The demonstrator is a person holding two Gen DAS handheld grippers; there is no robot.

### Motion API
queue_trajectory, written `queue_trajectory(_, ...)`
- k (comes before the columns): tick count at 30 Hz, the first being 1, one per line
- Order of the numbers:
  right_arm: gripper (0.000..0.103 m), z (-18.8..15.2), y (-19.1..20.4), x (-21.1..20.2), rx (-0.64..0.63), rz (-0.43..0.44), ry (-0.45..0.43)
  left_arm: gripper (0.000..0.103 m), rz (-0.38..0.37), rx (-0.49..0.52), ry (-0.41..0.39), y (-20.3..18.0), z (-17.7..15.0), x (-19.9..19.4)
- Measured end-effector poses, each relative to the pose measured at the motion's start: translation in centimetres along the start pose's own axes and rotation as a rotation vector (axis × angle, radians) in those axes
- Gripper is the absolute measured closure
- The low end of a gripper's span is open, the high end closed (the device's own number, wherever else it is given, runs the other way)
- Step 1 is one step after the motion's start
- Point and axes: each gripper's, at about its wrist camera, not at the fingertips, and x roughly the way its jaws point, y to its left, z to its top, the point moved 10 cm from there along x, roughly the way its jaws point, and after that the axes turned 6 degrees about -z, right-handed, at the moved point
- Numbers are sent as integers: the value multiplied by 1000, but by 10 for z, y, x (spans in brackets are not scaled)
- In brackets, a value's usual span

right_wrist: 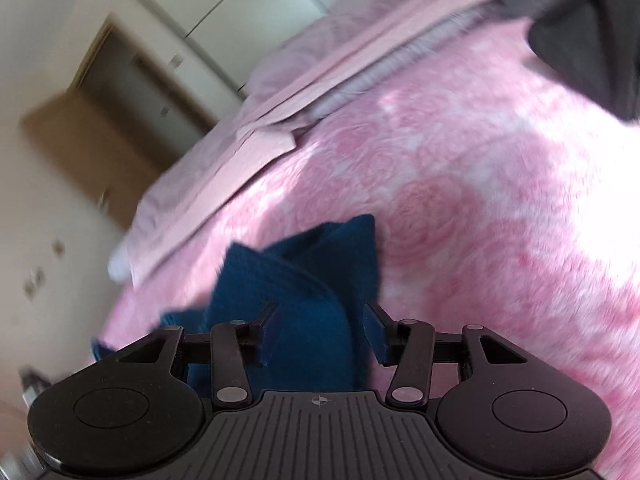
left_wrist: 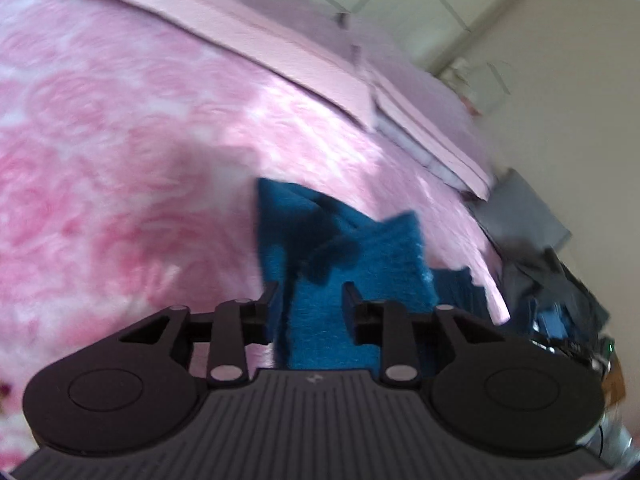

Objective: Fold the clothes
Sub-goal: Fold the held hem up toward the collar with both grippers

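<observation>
Cloth: a dark blue fleecy cloth (left_wrist: 340,264), bunched in folds, low in the middle of both wrist views, over a pink rose-patterned bedspread (left_wrist: 120,140).
Cloth direction: in the left wrist view its long axis runs up the frame from the bottom centre, ending in two peaks, one upper left and one upper right of the bunch; in the right wrist view the cloth (right_wrist: 304,292) also rises from the bottom centre, with peaked corners leaning toward the upper left and top.
Left gripper: the left gripper (left_wrist: 310,308) has its jaws part open with the blue cloth filling the gap between them; the left finger touches the fabric, and I cannot tell if it is truly pinched.
Right gripper: the right gripper (right_wrist: 320,328) is part open too; cloth lies against its left finger, while a gap shows beside its right finger.
Bed: pale pink pillows (left_wrist: 280,32) lie along the upper part of the left view.
Other: a dark garment (right_wrist: 592,40) sits at the upper right of the right view.
Sharpness: both views are blurred.
</observation>
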Motion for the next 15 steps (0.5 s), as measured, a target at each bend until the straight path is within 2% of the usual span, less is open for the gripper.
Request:
queue_trajectory(4,54,-8,14,20,-134,-15,-23,62,-5,86,-14,-13,6,23)
queue_trajectory(6,54,-8,21,32,-188,-8,-38,63,6,106,-27,-16,10,32)
queue_trajectory(8,54,-7,26,45,-205,12,-41,71,6,99,-23,-14,12,41)
queue_trajectory(9,54,-7,27,52,-202,23,-42,97,5,93,-17,-13,13,45)
queue_trajectory(10,54,-7,29,59,-191,40,-26,98,9,92,-12,-11,13,47)
queue_trajectory(11,71,-8,30,66,-180,57,-9,98,10,91,-18,-9,14,47)
queue_trajectory(12,94,-8,31,70,-185,54,-2,98,11,90,-25,-7,15,46)
queue_trajectory(15,94,-4,28,70,-172,42,-22,98,20,101,-52,-5,18,40)
